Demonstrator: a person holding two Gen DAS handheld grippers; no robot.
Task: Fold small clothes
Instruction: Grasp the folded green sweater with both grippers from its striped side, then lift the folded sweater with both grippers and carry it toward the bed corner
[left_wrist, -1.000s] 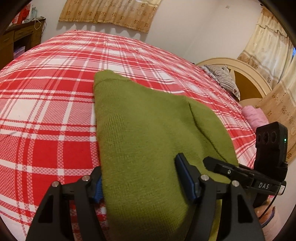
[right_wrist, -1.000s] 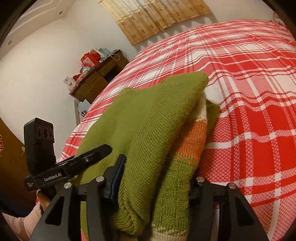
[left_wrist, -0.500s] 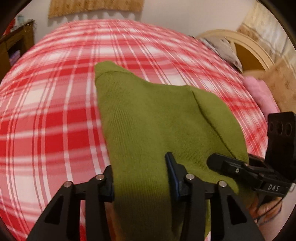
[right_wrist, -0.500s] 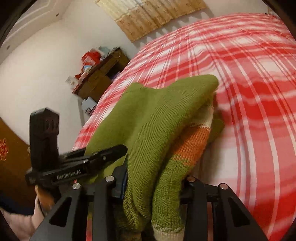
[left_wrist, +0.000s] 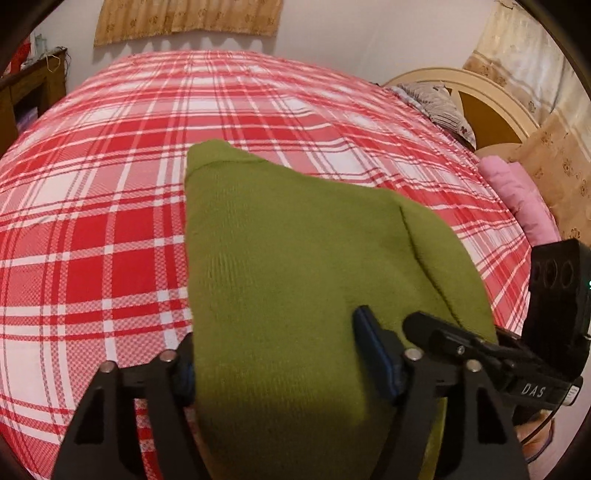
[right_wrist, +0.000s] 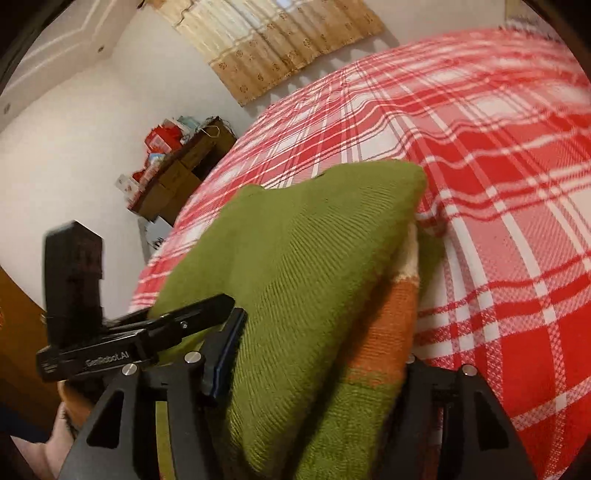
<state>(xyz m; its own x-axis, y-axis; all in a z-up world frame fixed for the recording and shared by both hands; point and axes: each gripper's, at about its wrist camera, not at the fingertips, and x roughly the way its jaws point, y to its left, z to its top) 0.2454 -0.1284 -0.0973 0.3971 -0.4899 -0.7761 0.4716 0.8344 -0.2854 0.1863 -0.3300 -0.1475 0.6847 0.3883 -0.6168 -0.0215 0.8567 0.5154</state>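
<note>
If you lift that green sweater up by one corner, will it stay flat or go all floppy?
Probably floppy: the green sweater is soft knit that bends and bunches between the left gripper and the right gripper. Its folded layers would likely slide apart. It looks thick, so perhaps a bit heavy for its size.

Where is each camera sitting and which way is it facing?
Left wrist: on the left tongs, looking down along them over the green sweater across the plaid bed toward the curtain and headboard; the right tongs show at right.
Right wrist: on the right tongs, looking over the sweater toward the bed's far corner and a cluttered desk; the left tongs and a hand show at left.
Shared: sweater, bed, each other's tongs.
</note>
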